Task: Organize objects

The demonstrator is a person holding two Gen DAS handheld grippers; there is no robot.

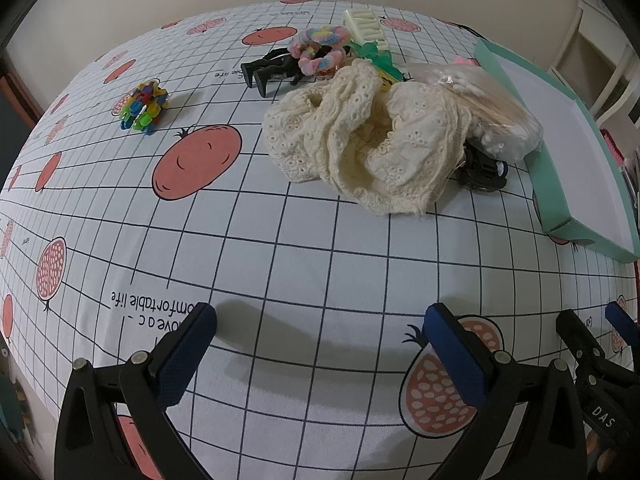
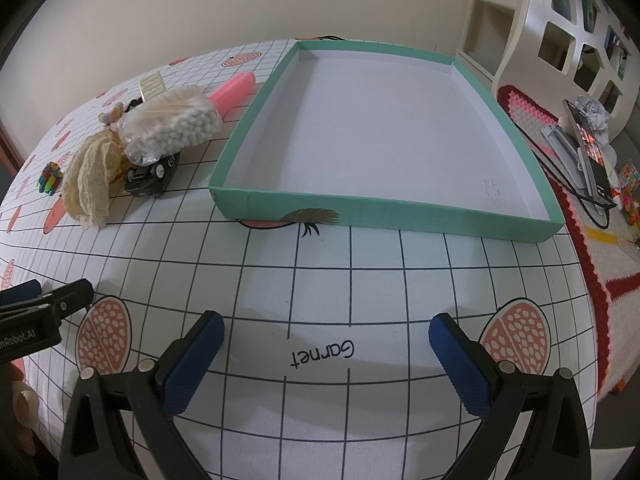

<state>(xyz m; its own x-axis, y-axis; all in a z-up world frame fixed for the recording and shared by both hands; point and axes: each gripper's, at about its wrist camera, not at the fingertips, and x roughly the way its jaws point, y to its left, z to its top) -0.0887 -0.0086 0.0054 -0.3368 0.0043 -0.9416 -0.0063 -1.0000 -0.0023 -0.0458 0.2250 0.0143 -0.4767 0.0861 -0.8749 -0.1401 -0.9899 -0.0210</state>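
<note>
A shallow teal box (image 2: 400,210) (image 1: 560,168) with a white inside lies open on the table, nothing in it. Left of it sits a heap: cream lace cloth (image 1: 360,144) (image 2: 88,176), a bag of cotton swabs (image 1: 492,116) (image 2: 172,124), a black toy car (image 1: 482,168) (image 2: 150,178), a pastel scrunchie (image 1: 320,46), a black figure (image 1: 272,68), a cream comb (image 1: 366,26) (image 2: 152,82), a pink roller (image 2: 232,90). A bright plastic cluster (image 1: 144,106) (image 2: 49,178) lies apart. My left gripper (image 1: 320,320) and right gripper (image 2: 326,328) both hover open over bare cloth.
The tablecloth (image 1: 280,264) has a grid with fruit prints. Past the box, at the right, lie a crocheted mat (image 2: 592,248), a phone on a stand (image 2: 588,152) with a cable, and a white shelf (image 2: 560,32). The other gripper's tip (image 1: 600,344) shows at my left view's right edge.
</note>
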